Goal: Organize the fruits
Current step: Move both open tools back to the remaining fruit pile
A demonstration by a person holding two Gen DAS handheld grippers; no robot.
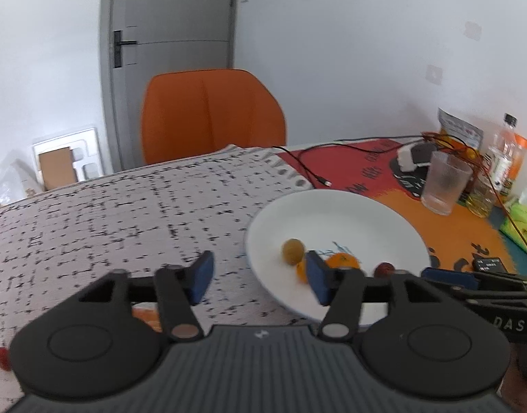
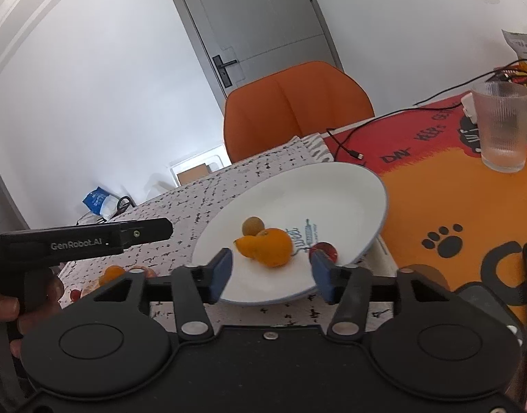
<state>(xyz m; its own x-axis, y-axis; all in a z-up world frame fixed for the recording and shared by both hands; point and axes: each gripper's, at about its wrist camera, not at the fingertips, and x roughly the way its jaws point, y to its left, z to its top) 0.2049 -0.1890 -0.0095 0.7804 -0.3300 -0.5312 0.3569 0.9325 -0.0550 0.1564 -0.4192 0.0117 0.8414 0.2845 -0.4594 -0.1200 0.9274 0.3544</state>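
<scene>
Right wrist view: the right gripper hangs spread and empty over the near rim of the white plate, where an orange, a brownish-green fruit and a red fruit lie close together. The left gripper — jaws also apart, empty — hovers above the speckled cloth just left of the plate; an orange piece shows beneath it.

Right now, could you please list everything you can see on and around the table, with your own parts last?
plate: one, white, on the speckled cloth
fruits on plate: brownish-green ball, orange pieces, red fruit
fruits off plate: orange pieces, left on cloth
glass: one, clear, on the orange mat
cable: black, behind plate
chair: orange, behind table
left gripper: open, empty
right gripper: open, empty
</scene>
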